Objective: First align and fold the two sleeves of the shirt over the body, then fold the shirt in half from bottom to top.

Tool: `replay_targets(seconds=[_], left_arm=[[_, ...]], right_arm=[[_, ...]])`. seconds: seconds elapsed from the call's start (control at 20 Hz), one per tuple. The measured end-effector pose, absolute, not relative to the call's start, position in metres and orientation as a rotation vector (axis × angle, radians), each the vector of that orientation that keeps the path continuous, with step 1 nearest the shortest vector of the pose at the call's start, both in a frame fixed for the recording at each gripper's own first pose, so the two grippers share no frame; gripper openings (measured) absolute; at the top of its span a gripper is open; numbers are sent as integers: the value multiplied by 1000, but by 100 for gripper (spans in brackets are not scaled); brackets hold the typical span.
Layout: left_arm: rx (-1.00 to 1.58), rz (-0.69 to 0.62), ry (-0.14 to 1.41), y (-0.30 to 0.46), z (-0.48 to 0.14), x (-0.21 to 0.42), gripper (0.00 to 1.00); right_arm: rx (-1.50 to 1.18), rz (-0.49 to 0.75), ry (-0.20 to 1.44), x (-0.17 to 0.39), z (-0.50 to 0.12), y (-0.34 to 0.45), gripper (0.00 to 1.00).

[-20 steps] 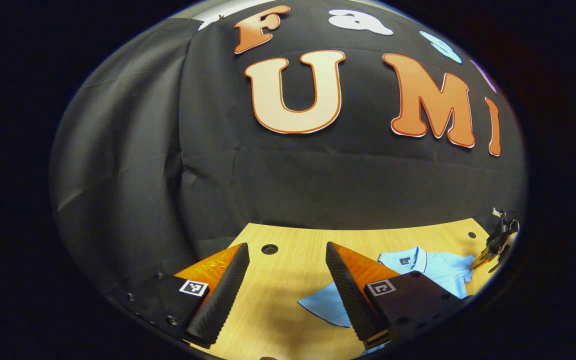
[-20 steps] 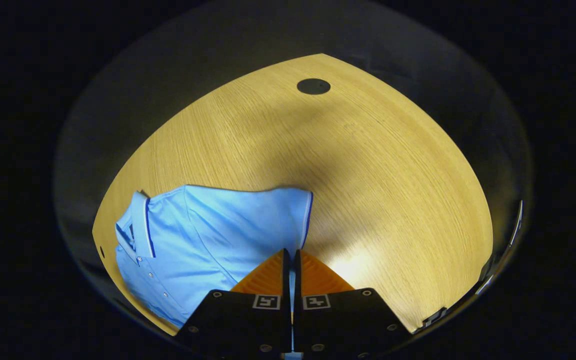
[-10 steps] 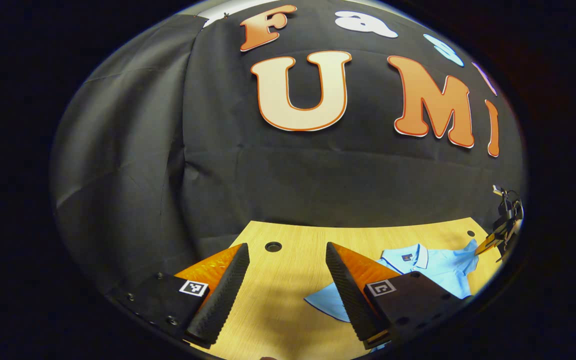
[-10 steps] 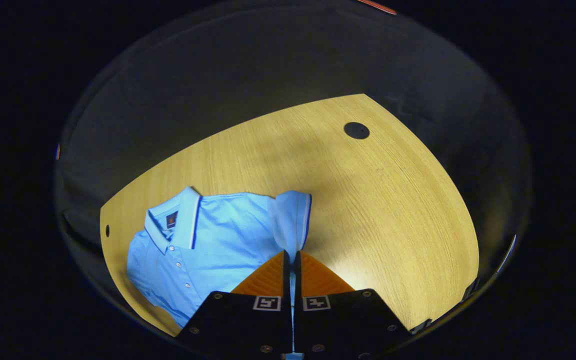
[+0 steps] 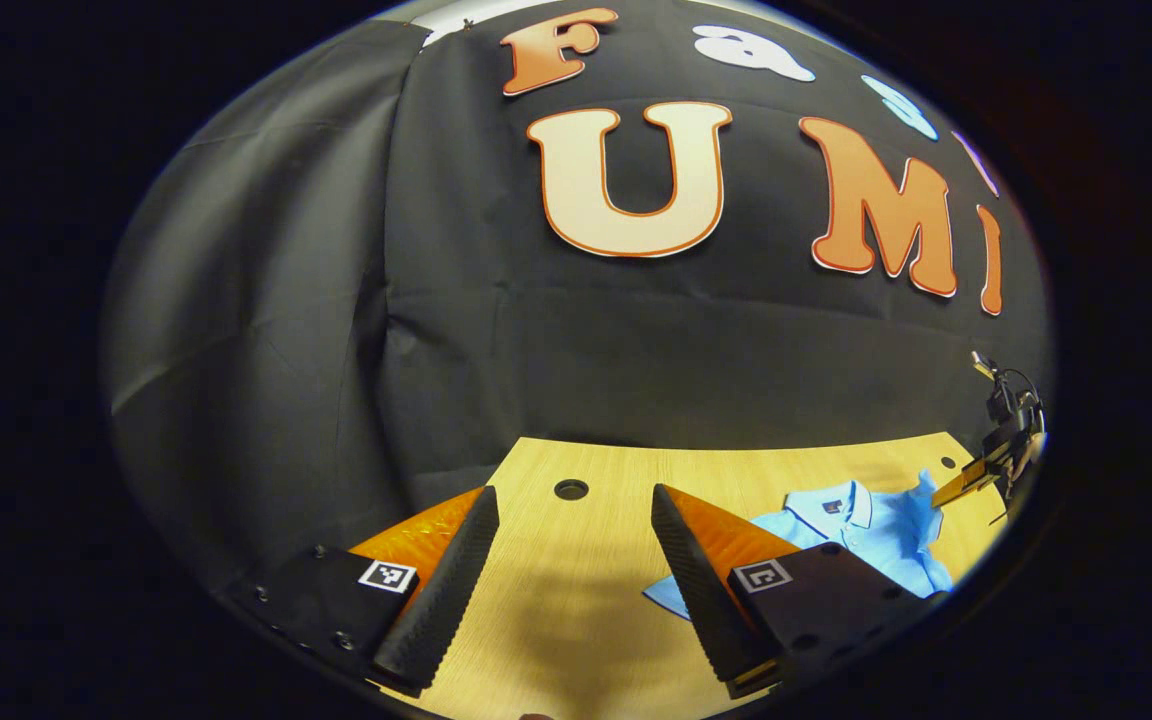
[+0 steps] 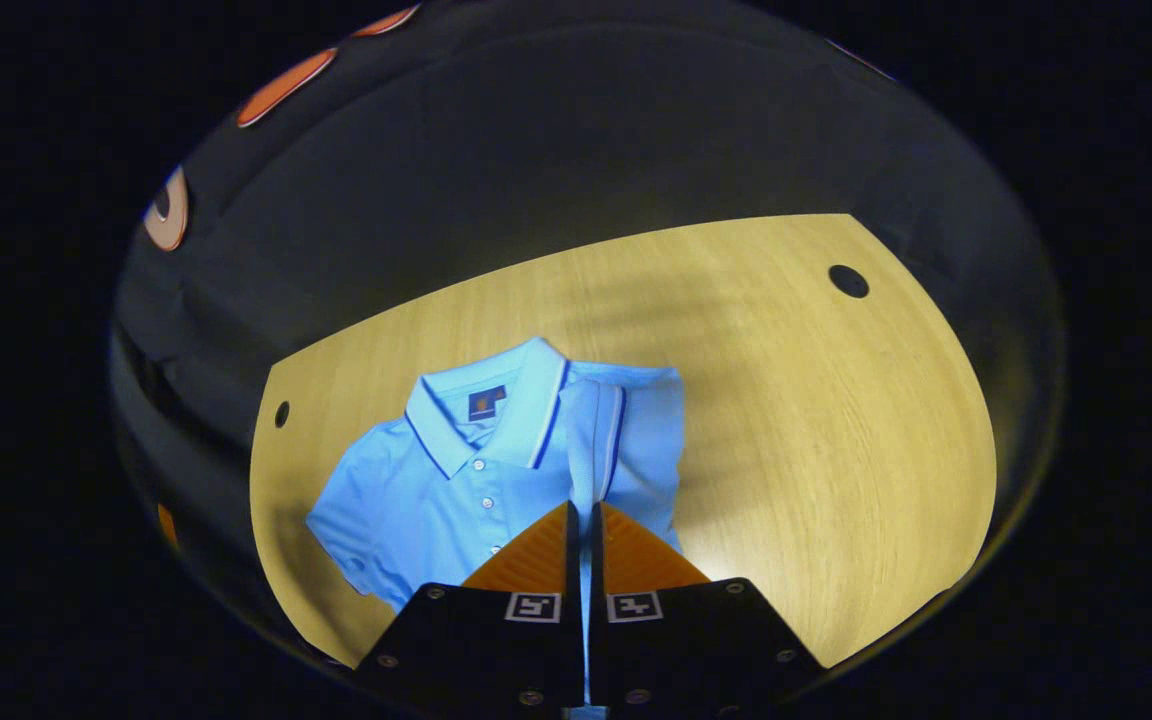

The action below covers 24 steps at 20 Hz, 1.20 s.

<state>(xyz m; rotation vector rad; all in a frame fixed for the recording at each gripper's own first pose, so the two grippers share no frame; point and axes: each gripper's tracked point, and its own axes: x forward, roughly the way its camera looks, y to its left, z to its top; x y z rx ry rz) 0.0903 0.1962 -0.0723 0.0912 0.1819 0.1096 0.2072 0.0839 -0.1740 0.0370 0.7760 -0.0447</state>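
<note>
- Left claw (image 5: pixel 576 560): hovering over bare worktop (image 5: pixel 556 640) with its jaws standing wide apart, gripping nothing; it is sitting to the left of the shirt (image 5: pixel 866 535) and is not touching it.
- Shirt: lying face up on the worktop with collar (image 6: pixel 496 410) and button placket showing. In the right gripper view the sleeve on the left side (image 6: pixel 356 545) is lying spread out flat, not folded.
- Right claw (image 6: pixel 583 525): jaws pressed together on the other sleeve (image 6: pixel 591 440), lifting its trimmed cuff up and carrying it in toward the collar, over the body.
- In the left gripper view the right claw (image 5: pixel 966 482) is showing at the far right, holding that raised sleeve.
- Progress, as judged: first sleeve fold is underway and not yet laid down; the second sleeve and the bottom-to-top fold are remaining. The hem is hidden behind the claw, so its state cannot be told.
</note>
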Motion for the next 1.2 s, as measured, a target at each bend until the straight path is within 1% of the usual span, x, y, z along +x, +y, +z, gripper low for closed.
replay_targets(seconds=[0.1, 0.15, 0.2, 0.25, 0.35, 0.4, 0.45, 0.5, 0.55, 0.6, 0.7, 0.85, 1.2], left_arm=[[92, 115, 187, 203, -74, 88, 100], [91, 116, 191, 206, -76, 88, 100], [90, 117, 194, 207, -76, 88, 100], [91, 122, 194, 209, -78, 87, 100], [91, 128, 198, 210, -77, 86, 100], [89, 128, 202, 209, -78, 85, 100], [86, 123, 207, 206, -79, 86, 100], [79, 115, 210, 200, -80, 86, 99], [68, 109, 212, 195, -81, 86, 100], [56, 101, 217, 189, -82, 87, 100], [33, 90, 250, 177, -93, 88, 100], [9, 98, 348, 165, -119, 86, 100], [-110, 35, 668, 111, -198, 93, 99]], right_arm=[[30, 17, 779, 208, -179, 107, 3], [41, 56, 774, 206, -178, 121, 5], [47, 90, 771, 203, -179, 132, 11], [41, 111, 766, 202, -179, 139, 13], [12, 126, 758, 197, -178, 144, 39], [1, 129, 758, 195, -177, 144, 45], [-11, 127, 753, 191, -176, 143, 55], [-21, 132, 743, 188, -172, 143, 81], [-28, 128, 731, 186, -168, 143, 86], [-36, 124, 718, 184, -166, 142, 99], [-34, 133, 697, 178, -158, 145, 98], [-28, 144, 662, 166, -148, 145, 99], [70, 177, 636, 138, -129, 135, 98]])
